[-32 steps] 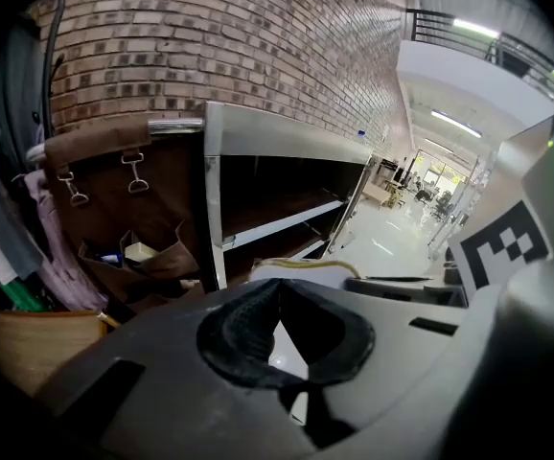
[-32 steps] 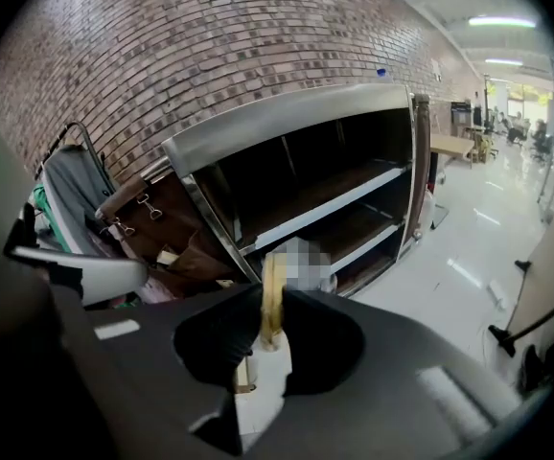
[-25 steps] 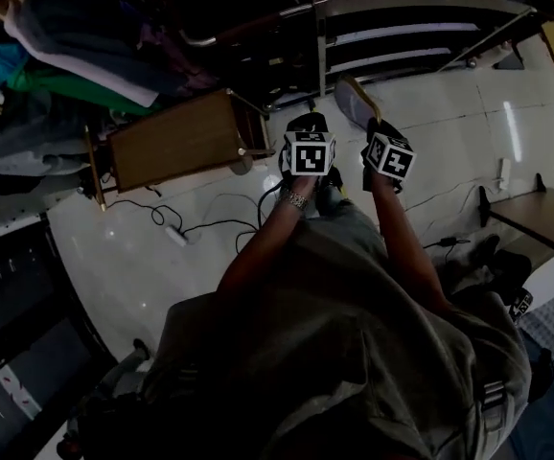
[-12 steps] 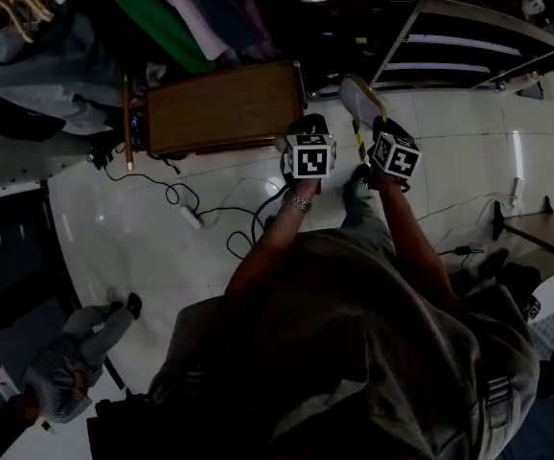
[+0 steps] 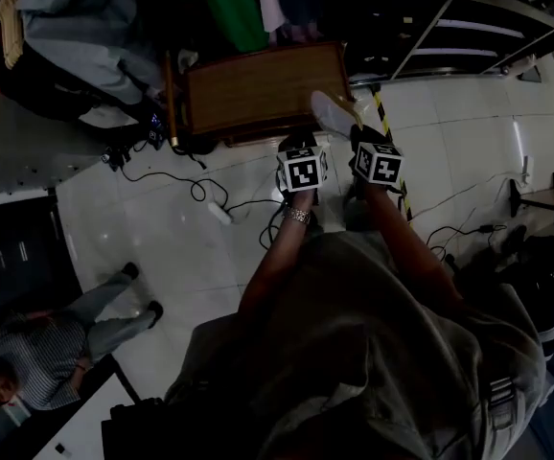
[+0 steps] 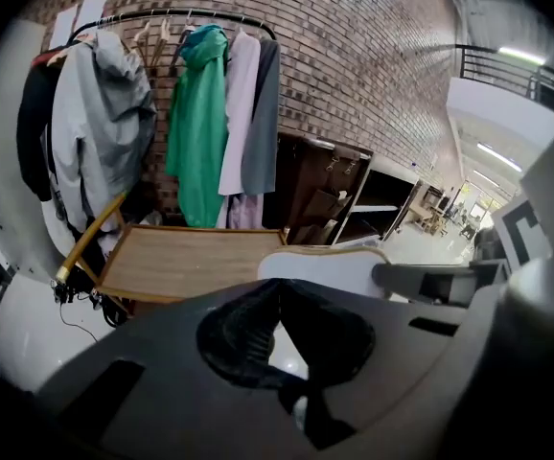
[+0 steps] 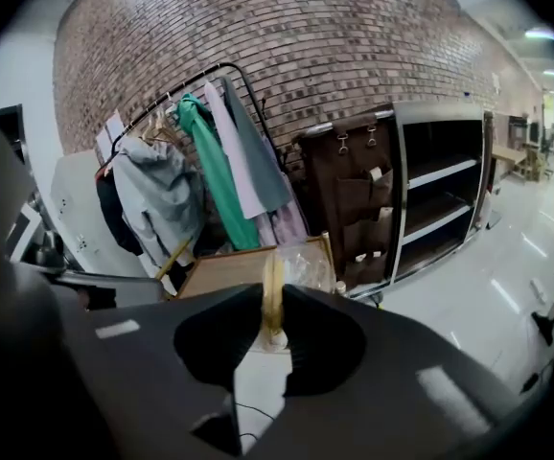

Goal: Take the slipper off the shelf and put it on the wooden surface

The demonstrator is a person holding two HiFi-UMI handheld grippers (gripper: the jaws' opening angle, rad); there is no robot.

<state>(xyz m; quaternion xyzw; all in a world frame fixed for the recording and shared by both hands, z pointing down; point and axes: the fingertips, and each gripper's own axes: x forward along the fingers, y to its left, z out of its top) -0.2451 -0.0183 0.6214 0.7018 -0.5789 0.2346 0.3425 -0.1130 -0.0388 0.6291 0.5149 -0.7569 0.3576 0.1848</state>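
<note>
Centre frame, the right gripper [image 7: 272, 295] is clamped on the slipper [image 7: 272, 264], held edge-on; the left gripper [image 6: 280, 284] is closed on nothing. Beyond, the wooden table [image 5: 258, 89] has swung from upper left to upper centre, so set-down looks close.

In the head view the right tongs [image 5: 356, 138] are hiding the near end of the slipper [image 5: 331, 111] — the hanging clothes [image 5: 221, 3] are running off the top edge, too dark to sort.

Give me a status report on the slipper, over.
Left hand-held gripper shut, empty. Right hand-held gripper shut on slipper, by the wooden surface, not yet down. No obstacle visible.
</note>
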